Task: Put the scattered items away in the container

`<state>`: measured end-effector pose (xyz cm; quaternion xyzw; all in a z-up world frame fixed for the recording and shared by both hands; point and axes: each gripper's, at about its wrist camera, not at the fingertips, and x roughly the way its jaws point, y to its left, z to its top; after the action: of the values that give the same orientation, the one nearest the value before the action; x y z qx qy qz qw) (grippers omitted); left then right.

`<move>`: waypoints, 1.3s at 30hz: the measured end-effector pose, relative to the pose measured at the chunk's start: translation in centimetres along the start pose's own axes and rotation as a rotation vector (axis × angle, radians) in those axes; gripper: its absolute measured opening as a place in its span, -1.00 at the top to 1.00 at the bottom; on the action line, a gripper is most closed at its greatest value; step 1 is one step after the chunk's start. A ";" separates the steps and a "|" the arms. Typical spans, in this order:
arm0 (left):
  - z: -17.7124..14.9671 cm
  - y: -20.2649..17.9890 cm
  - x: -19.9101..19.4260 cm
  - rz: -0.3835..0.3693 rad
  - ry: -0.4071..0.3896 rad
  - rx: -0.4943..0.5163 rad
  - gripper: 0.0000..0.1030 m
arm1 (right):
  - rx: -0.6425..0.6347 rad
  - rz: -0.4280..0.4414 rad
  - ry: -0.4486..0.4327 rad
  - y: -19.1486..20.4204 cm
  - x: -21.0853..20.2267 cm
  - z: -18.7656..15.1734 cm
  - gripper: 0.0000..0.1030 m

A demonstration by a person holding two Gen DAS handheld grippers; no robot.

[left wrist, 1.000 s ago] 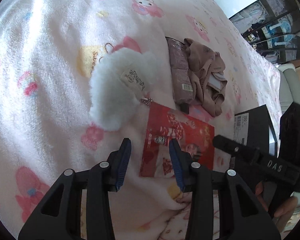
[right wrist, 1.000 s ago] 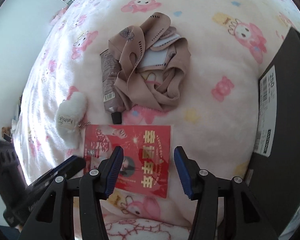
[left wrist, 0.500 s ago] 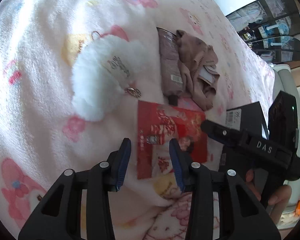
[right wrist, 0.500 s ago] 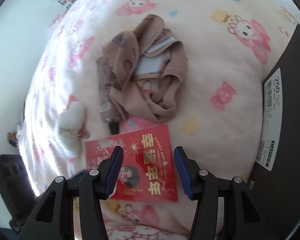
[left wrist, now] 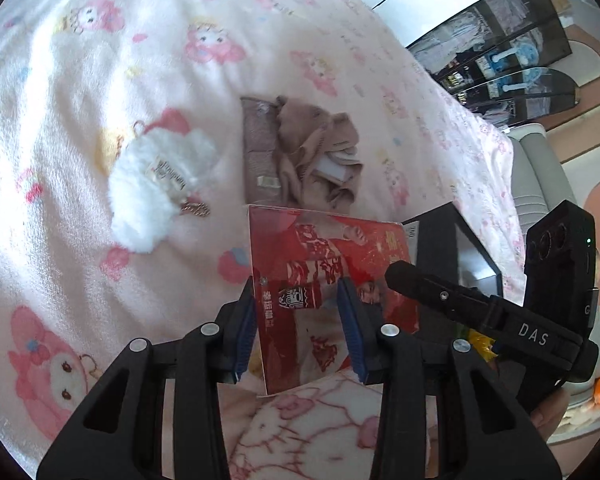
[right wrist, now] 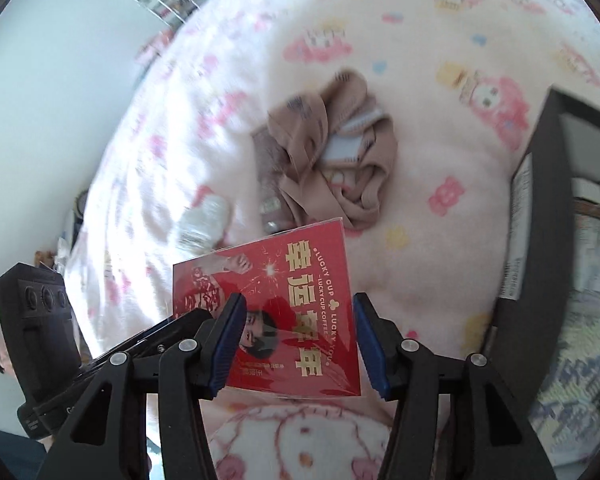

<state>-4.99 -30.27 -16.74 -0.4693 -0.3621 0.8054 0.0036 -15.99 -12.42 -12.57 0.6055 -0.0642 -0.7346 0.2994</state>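
Red card (left wrist: 324, 264) is tilting up off the bed (left wrist: 100, 60). Left claw (left wrist: 300, 324) and right claw (right wrist: 296, 344) are both gaping apart around it, neither visibly gripping

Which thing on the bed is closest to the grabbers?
The red card. It lies right between the fingers of the right gripper and the left gripper, while the white fluffy keychain and the brown cloth lie farther up the bed.

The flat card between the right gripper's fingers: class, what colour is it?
Red card with gold lettering, clearest in the right wrist view.
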 end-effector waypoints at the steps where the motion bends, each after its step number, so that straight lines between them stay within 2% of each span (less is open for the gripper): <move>1: 0.0 -1.2 -0.5 -0.015 -0.012 0.023 0.26 | -0.006 0.004 -0.025 -0.4 -1.7 -0.5 0.01; 3: 0.0 -3.4 -1.7 -0.051 -0.026 0.068 0.26 | -0.009 -0.001 -0.066 0.2 -3.4 -1.7 0.01; 7: -0.9 -8.0 -2.2 -0.101 -0.018 0.154 0.26 | 0.027 0.002 -0.127 -1.6 -7.5 -3.4 0.01; 14: -3.3 -16.3 0.8 -0.175 0.050 0.284 0.33 | 0.058 -0.045 -0.238 -5.5 -12.9 -5.8 0.01; 18: -5.1 -20.2 3.7 -0.185 0.093 0.338 0.34 | 0.120 -0.038 -0.262 -9.2 -14.8 -7.3 0.01; 21: -6.3 -22.5 5.9 -0.188 0.122 0.373 0.34 | 0.150 -0.064 -0.281 -11.8 -16.0 -8.4 0.01; 25: -7.3 -24.5 9.0 -0.143 0.152 0.399 0.34 | 0.184 -0.058 -0.275 -15.4 -16.7 -9.2 0.01; 31: -8.8 -24.9 12.6 -0.018 0.223 0.401 0.34 | 0.218 -0.061 -0.215 -18.7 -14.7 -9.8 0.01; 34: -9.4 -24.9 13.2 0.086 0.234 0.445 0.34 | 0.194 -0.118 -0.211 -18.8 -14.2 -10.2 0.01; 37: -9.4 -24.2 12.9 0.097 0.235 0.426 0.34 | 0.180 -0.148 -0.218 -18.6 -14.1 -10.4 0.01; 39: -9.5 -24.2 12.1 0.118 0.203 0.422 0.34 | 0.172 -0.158 -0.239 -18.5 -14.7 -10.5 0.01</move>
<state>-12.63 -2.80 -14.45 -0.5570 -0.1557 0.8108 0.0908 -11.69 13.07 -11.25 0.5402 -0.1143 -0.8145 0.1780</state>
